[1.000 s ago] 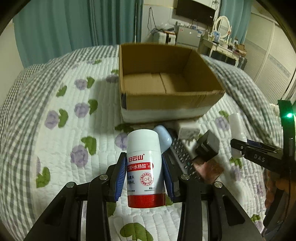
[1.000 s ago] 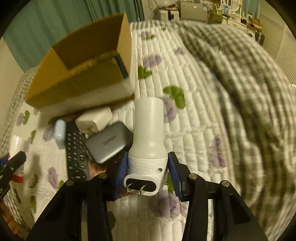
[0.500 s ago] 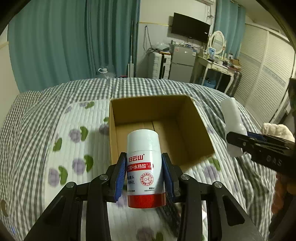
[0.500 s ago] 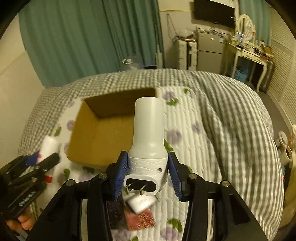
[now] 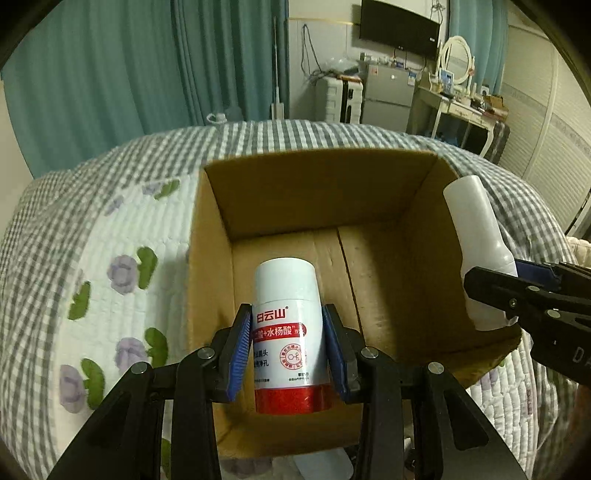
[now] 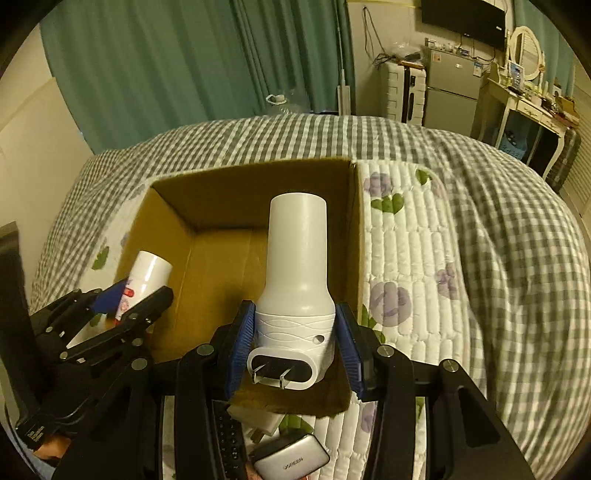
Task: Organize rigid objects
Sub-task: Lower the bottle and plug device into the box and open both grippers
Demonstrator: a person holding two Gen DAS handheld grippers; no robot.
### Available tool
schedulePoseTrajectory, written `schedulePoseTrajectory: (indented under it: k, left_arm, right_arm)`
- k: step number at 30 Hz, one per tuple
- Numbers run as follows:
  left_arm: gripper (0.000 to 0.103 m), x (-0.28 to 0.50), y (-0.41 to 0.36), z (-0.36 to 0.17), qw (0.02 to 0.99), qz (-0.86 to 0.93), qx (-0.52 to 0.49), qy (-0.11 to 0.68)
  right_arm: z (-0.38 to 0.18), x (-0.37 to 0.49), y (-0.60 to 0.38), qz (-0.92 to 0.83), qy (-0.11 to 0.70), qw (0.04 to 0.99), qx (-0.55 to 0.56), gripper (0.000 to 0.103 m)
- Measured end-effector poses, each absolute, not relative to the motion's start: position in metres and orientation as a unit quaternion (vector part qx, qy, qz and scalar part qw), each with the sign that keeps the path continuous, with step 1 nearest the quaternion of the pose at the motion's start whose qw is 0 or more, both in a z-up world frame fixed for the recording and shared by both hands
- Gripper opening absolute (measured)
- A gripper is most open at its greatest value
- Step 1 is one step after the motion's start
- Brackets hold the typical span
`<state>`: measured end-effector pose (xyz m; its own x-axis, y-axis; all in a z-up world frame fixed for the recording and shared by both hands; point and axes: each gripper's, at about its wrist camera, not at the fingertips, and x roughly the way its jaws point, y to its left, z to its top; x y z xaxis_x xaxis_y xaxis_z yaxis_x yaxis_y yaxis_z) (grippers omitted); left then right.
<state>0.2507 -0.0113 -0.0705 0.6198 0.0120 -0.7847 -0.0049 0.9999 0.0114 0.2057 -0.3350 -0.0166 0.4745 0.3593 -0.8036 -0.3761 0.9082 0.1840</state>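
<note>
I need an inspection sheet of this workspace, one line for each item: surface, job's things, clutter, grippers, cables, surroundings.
Surface: bed with floral quilt and grey checked blanket.
Job's things: open cardboard box, nothing seen inside; white bottle with red base; white plug-in device.
Clutter: remote control, grey power bank, white charger in front of the box.
Grippers: left gripper shut on the bottle, right gripper shut on the device, both over the box.
Cables: wires on the far wall.
Surroundings: teal curtains, TV, fridge, dressing table.
</note>
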Motion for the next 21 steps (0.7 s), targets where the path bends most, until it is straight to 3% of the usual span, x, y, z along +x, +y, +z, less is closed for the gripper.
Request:
schedulePoseTrajectory:
  k: [4, 17, 19, 21]
  left_arm:
    - [0.046, 0.251, -0.009, -0.061, 0.91, 0.014, 0.011, 0.415]
    - [0.046, 0.221, 0.015, -0.023, 0.92, 0.007, -0.02, 0.39]
    - [0.047, 0.21, 0.016, -0.013, 0.923, 0.01, -0.018, 0.383]
    - [0.055, 0.199, 0.018, -0.004, 0.926, 0.015, -0.017, 0.377]
  right_arm:
    - [-0.021, 0.209, -0.334, 0.219, 0.465, 0.858, -0.01, 0.044]
    - [-0.024, 0.208, -0.309, 0.223, 0.474, 0.851, -0.032, 0.045]
    - [-0.016, 0.203, -0.312, 0.209, 0.469, 0.858, -0.031, 0.051]
    - [-0.006, 0.197, -0.317, 0.199, 0.465, 0.862, -0.029, 0.053]
